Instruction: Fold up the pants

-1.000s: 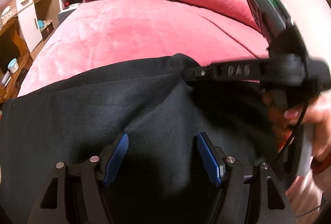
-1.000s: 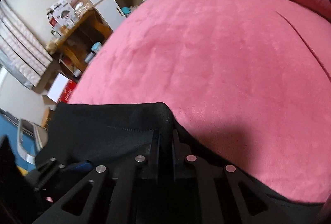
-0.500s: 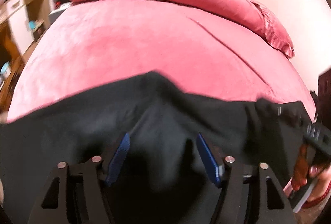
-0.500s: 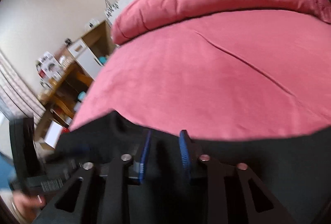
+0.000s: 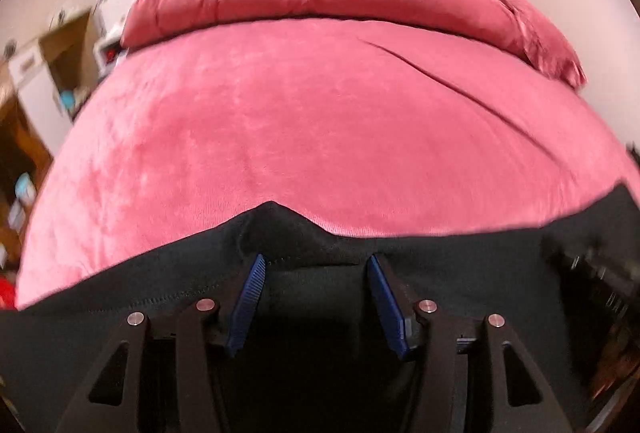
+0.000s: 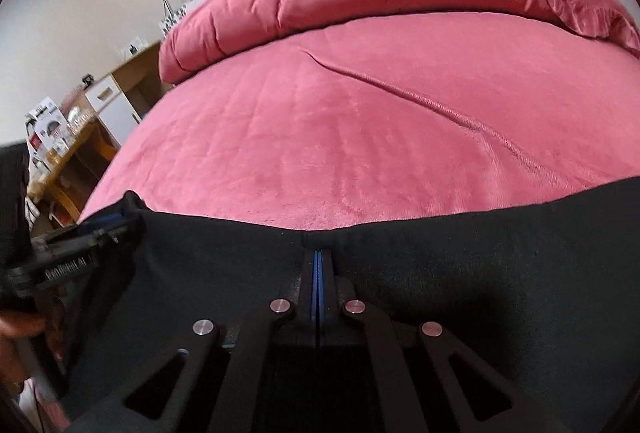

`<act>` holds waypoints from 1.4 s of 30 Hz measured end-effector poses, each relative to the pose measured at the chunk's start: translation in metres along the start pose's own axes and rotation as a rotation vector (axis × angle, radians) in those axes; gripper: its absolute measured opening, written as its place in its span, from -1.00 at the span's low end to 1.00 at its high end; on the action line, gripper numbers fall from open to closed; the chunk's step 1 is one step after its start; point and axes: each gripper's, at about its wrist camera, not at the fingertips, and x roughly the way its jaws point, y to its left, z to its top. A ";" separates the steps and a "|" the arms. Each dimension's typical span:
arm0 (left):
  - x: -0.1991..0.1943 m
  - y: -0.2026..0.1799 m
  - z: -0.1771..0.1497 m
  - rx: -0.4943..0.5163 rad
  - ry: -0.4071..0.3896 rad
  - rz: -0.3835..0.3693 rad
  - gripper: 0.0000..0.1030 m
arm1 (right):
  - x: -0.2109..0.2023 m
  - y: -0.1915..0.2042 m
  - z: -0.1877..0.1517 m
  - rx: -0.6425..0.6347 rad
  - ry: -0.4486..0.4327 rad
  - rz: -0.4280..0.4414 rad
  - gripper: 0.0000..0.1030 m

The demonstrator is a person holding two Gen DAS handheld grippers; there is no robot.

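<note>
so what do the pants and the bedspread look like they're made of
Pants: black matte knit, probably cotton jersey or sweat fabric; soft drape, visible stitched hem.
Bedspread: pink plush, likely velvet or fleece; short nap with a patchy sheen and brushed streaks.

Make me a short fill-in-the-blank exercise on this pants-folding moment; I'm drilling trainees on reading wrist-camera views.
1. The pants lying across the near edge of the bed are ____ in colour.
2. The bed cover under them is ____.
3. The right gripper has its two blue pads pressed ____, at the far edge of the dark cloth.
4. The left gripper has a visible ____ between its blue pads, with cloth lying under them.

Missing words: black; pink; together; gap
</note>
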 end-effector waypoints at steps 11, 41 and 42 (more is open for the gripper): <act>-0.037 0.009 -0.046 -0.039 0.015 -0.032 0.16 | -0.091 -0.048 0.006 0.121 -0.079 -0.017 -0.18; -0.080 0.059 -0.086 -0.243 0.033 0.007 0.16 | -0.206 -0.290 -0.050 0.917 -0.334 -0.176 -0.61; -0.081 0.060 -0.087 -0.250 0.032 0.010 0.16 | -0.211 -0.284 -0.045 0.894 -0.343 -0.178 -0.61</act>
